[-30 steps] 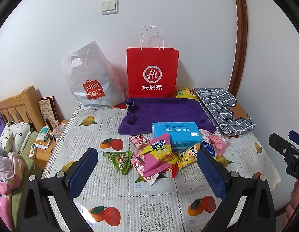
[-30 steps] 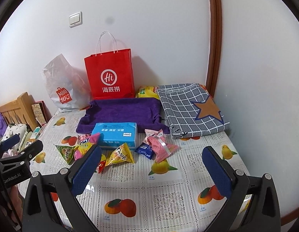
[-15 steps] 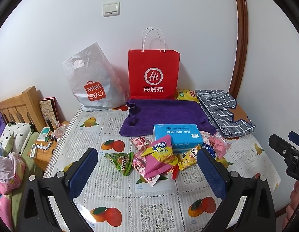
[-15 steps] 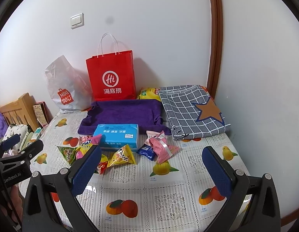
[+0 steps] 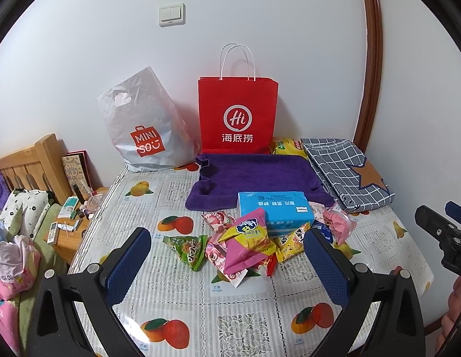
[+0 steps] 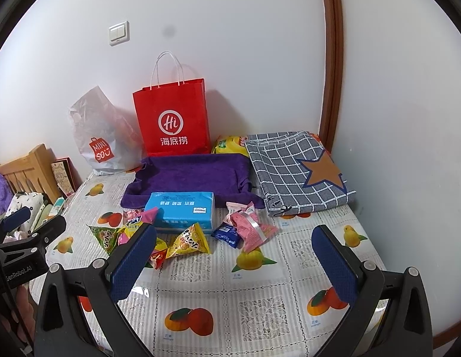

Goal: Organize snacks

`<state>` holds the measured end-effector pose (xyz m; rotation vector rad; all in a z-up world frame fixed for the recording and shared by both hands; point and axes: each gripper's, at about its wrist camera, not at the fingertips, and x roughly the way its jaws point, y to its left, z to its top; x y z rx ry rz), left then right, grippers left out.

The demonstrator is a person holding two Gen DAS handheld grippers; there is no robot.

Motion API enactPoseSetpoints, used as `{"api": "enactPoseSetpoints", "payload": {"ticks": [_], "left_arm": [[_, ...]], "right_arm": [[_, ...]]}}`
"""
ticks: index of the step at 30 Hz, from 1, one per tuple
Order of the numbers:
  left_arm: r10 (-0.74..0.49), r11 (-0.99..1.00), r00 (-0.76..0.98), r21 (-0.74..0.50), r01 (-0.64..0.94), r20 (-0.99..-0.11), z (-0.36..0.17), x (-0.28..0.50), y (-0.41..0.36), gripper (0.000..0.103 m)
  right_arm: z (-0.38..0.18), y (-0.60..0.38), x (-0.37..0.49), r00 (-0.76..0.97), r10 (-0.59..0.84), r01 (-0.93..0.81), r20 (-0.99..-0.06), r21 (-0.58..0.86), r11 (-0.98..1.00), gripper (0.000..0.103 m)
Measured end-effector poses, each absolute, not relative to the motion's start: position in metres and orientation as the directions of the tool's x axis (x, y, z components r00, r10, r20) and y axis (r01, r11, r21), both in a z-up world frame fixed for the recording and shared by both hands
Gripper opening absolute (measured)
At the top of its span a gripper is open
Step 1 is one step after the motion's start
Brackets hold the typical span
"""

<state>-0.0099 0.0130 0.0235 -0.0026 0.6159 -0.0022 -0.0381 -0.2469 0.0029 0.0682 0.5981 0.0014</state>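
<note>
A pile of snack packets (image 5: pixel 245 241) lies in the middle of the fruit-print table, in front of a blue tissue box (image 5: pixel 275 212). It includes a green triangular packet (image 5: pixel 187 248), a yellow triangular packet (image 6: pixel 188 241) and a pink packet (image 6: pixel 251 229). A yellow snack bag (image 6: pixel 229 145) lies at the back. My left gripper (image 5: pixel 227 267) is open and empty, held above the table just short of the pile. My right gripper (image 6: pixel 233 264) is open and empty, nearer than the snacks on the right.
A red paper bag (image 5: pixel 238 113) and a grey Miniso plastic bag (image 5: pixel 141 131) stand against the back wall. A purple towel (image 5: pixel 254 175) and a folded checked cloth (image 6: pixel 299 169) lie behind the snacks. A cluttered bedside table (image 5: pixel 72 226) and a bed are at the left.
Both views have shifted slightly, with the table contents sitting a little lower in frame. Both grippers stay open and nothing on the table has moved.
</note>
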Motion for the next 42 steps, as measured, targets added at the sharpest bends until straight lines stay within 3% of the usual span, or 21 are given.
{"api": "enactPoseSetpoints", "payload": {"ticks": [25, 35, 40, 42], "left_arm": [[0.003, 1.0, 0.818, 0.011, 0.004, -0.575, 0.023, -0.006, 0.017, 0.103], [0.027, 0.999, 0.759, -0.005, -0.04, -0.65, -0.025, 0.034, 0.04, 0.103], [0.027, 0.998, 0.714, -0.021, -0.059, -0.699, -0.061, 0.064, 0.052, 0.101], [0.025, 0.997, 0.697, -0.035, -0.072, -0.717, -0.071, 0.076, 0.058, 0.101]], "right_arm": [[0.0, -0.245, -0.035, 0.838, 0.05, -0.012, -0.544, 0.073, 0.997, 0.102], [-0.049, -0.25, 0.015, 0.8, 0.027, -0.005, -0.599, 0.038, 0.999, 0.102], [-0.091, -0.262, 0.056, 0.74, 0.017, -0.011, -0.672, 0.014, 1.0, 0.094], [-0.108, -0.266, 0.072, 0.717, 0.004, -0.005, -0.697, 0.0, 1.0, 0.086]]}}
